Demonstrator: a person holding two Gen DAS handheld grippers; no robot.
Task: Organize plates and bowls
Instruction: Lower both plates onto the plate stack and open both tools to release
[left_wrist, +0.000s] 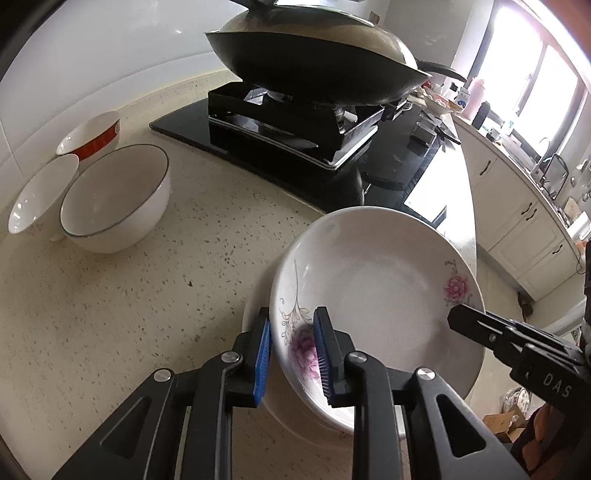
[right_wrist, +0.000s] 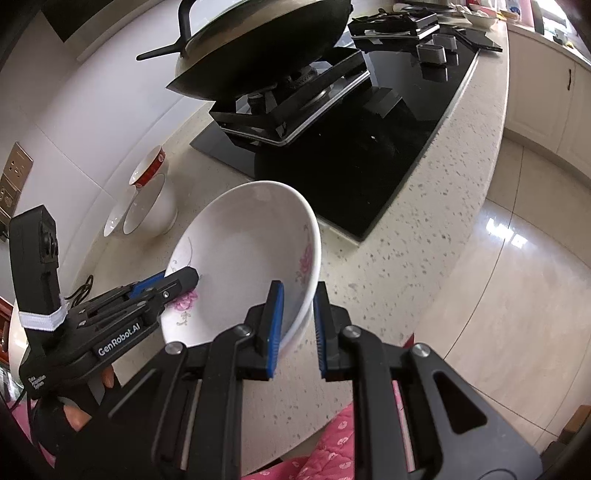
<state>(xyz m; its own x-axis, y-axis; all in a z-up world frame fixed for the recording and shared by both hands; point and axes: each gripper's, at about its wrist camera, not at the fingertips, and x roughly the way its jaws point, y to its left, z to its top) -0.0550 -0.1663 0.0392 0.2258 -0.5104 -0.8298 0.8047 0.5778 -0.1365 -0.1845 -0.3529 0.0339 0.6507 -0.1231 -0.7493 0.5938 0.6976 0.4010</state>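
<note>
Both grippers, L (left_wrist: 291, 354) & R (right_wrist: 297, 328), are clamping nearly shut on white floral ceramic plate (left_wrist: 376, 295) rims, over another plate at counter's front edge (right_wrist: 424, 229). Three white bowls (left_wrist: 114, 199) by back wall are awaiting stacking; task approx. early stage.

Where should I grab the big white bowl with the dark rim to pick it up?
Take the dark-rimmed bowl by its rim on the open side facing the floral plate, one pad inside, one outside. Its wall is steep and wide, and two smaller bowls crowd its far side.
</note>
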